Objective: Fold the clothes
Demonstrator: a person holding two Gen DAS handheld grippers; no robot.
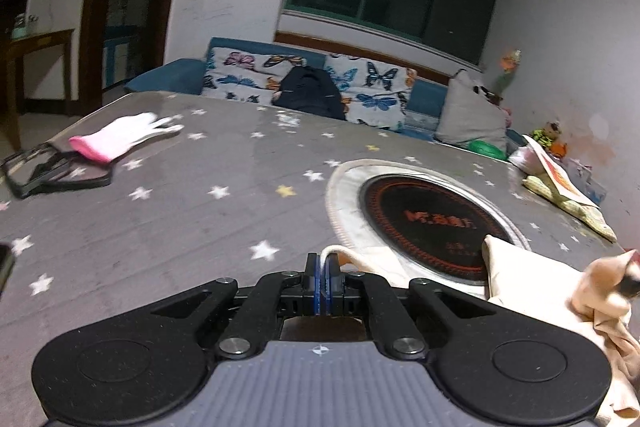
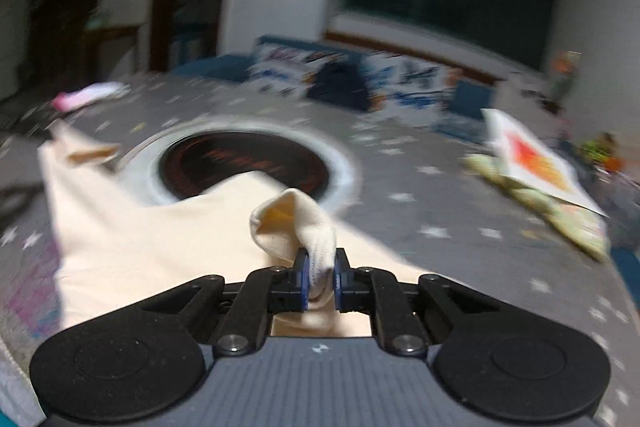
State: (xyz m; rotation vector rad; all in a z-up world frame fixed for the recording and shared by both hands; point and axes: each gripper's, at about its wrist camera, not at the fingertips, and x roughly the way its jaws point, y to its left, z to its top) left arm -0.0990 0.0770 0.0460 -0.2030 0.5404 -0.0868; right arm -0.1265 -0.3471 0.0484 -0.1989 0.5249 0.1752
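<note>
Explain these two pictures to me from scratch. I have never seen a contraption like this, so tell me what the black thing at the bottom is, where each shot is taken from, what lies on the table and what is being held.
The black shape at the bottom of each picture is a hand-held gripper with two fingers; a person carries one in each hand. A wide-angle camera sits on each, looking forward along the fingers, so one picture comes from the left hand and one from the right.

The left gripper is shut on a thin edge of the cream garment. The right gripper is shut on a bunched fold of the same garment.

They work over a grey star-patterned tablecloth with a round black cooktop set in the middle. Farther back lie a white glove with a pink cuff and, at the right edge, a printed cloth bundle. A sofa with a butterfly cover stands behind.
</note>
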